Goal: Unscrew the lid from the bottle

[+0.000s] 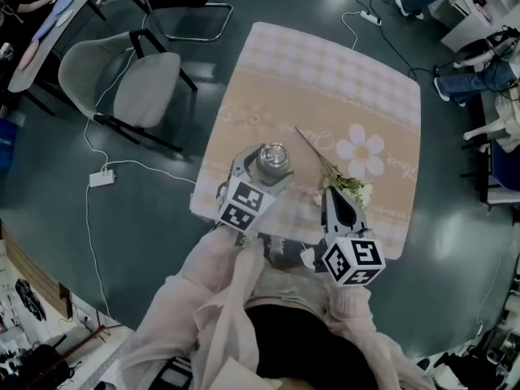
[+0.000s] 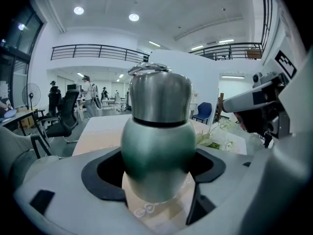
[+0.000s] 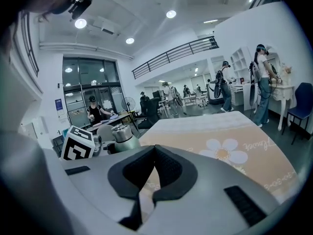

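A green bottle (image 2: 157, 146) with a steel lid (image 2: 159, 93) stands upright on the peach tablecloth (image 1: 325, 96), near the table's front left. My left gripper (image 1: 258, 179) is shut on the bottle's round body, with a dark pad on either side below the lid. In the head view the lid (image 1: 274, 156) shows from above. My right gripper (image 1: 332, 193) hovers to the bottle's right, over the flower sprig, apart from the bottle. Its jaws (image 3: 155, 153) are shut with nothing between them. In the right gripper view the bottle (image 3: 120, 135) shows at far left.
A sprig of white flowers (image 1: 348, 187) lies on the cloth by my right gripper. A grey chair (image 1: 134, 80) stands left of the table. A power strip (image 1: 101, 178) and cables lie on the floor. People's legs show at the far right.
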Motion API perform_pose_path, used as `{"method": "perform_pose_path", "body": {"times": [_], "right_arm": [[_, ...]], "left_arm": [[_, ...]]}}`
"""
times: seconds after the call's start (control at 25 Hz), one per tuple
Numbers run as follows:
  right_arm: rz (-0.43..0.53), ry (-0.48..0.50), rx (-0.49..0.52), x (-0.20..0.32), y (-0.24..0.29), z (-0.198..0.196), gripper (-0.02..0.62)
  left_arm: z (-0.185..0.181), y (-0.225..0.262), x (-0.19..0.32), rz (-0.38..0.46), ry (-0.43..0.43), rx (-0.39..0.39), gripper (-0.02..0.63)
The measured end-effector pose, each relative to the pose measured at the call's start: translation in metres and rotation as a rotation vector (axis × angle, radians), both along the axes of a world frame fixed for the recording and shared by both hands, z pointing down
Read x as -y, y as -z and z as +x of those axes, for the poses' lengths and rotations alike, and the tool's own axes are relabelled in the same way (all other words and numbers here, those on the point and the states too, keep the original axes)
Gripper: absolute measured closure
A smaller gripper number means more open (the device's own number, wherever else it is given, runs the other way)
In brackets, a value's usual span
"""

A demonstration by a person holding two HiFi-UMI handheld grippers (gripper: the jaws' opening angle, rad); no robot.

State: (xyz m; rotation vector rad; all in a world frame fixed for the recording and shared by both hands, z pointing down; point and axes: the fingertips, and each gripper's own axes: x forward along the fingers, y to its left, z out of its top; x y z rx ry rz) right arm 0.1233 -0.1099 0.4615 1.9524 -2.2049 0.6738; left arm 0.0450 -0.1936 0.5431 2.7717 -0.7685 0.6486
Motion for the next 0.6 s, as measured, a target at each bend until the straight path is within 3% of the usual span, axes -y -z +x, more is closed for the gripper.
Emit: {"method": "perform_pose_path", "body": {"times": [0.6], "right_arm": [[0.071,0.105,0.073,0.012,0.025,-0.009,0.583]], "left_arm": [[-0.017,0.045,-0.037,0.021,0.007,0.001,0.227]]}}
